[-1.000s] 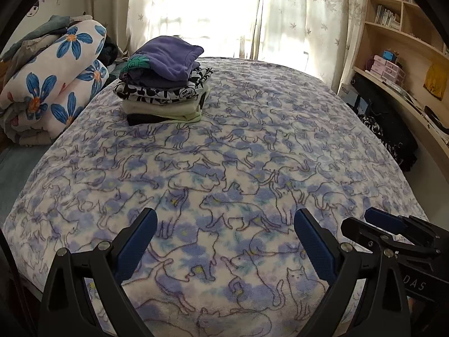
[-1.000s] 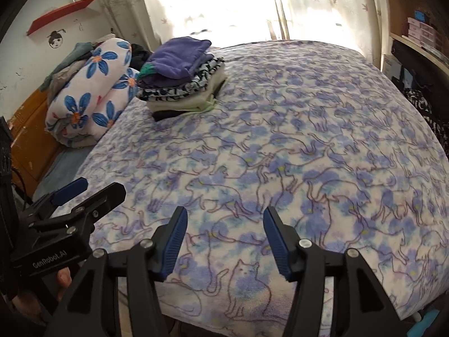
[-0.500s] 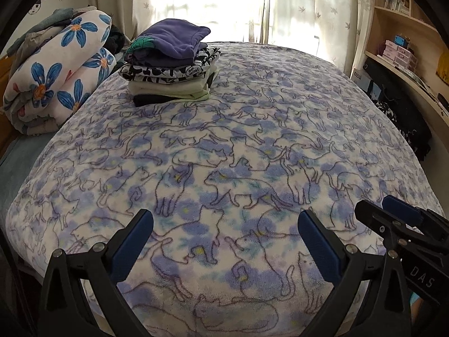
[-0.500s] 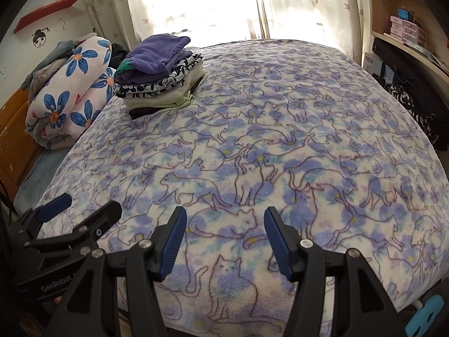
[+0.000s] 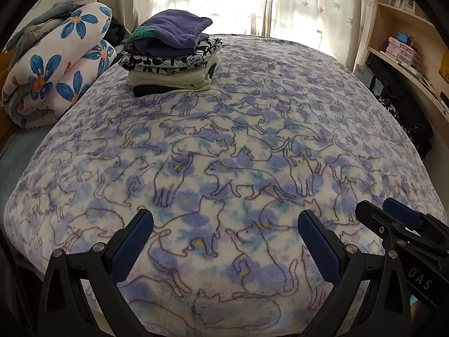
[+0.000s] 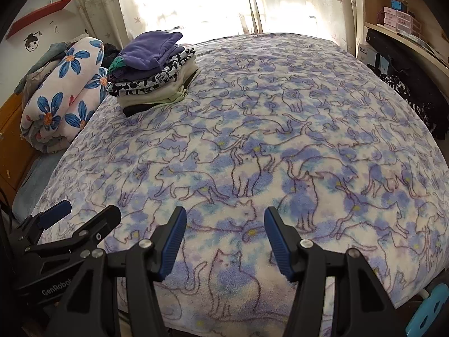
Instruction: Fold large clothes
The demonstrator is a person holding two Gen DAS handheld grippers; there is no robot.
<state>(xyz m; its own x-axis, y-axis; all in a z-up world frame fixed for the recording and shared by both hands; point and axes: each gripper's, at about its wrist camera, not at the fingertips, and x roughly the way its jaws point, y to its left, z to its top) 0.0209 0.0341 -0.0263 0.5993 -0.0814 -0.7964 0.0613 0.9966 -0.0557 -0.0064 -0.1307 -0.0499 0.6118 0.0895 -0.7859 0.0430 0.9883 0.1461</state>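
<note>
A stack of folded clothes point(image 5: 171, 56), purple on top, then black-and-white, pale green and black, sits at the bed's far left; it also shows in the right wrist view point(image 6: 153, 70). The bed is covered by a blue-and-white cat-print blanket point(image 5: 238, 146) point(image 6: 252, 140). My left gripper point(image 5: 226, 238) is open and empty above the bed's near edge. My right gripper point(image 6: 226, 237) is open and empty beside it, over the same edge. Each gripper shows at the edge of the other's view, the right one point(image 5: 404, 233) and the left one point(image 6: 70, 233).
A rolled quilt with blue flowers point(image 5: 56, 70) lies left of the stack, by a wooden headboard point(image 6: 11, 140). Curtains point(image 5: 224, 0) hang behind the bed. Shelves with boxes and dark bags point(image 5: 398, 84) stand along the right side.
Both grippers have drawn back and lifted slightly from the bed; the near edge of the blanket shows more. Both stay open and empty. The stack has not moved.
</note>
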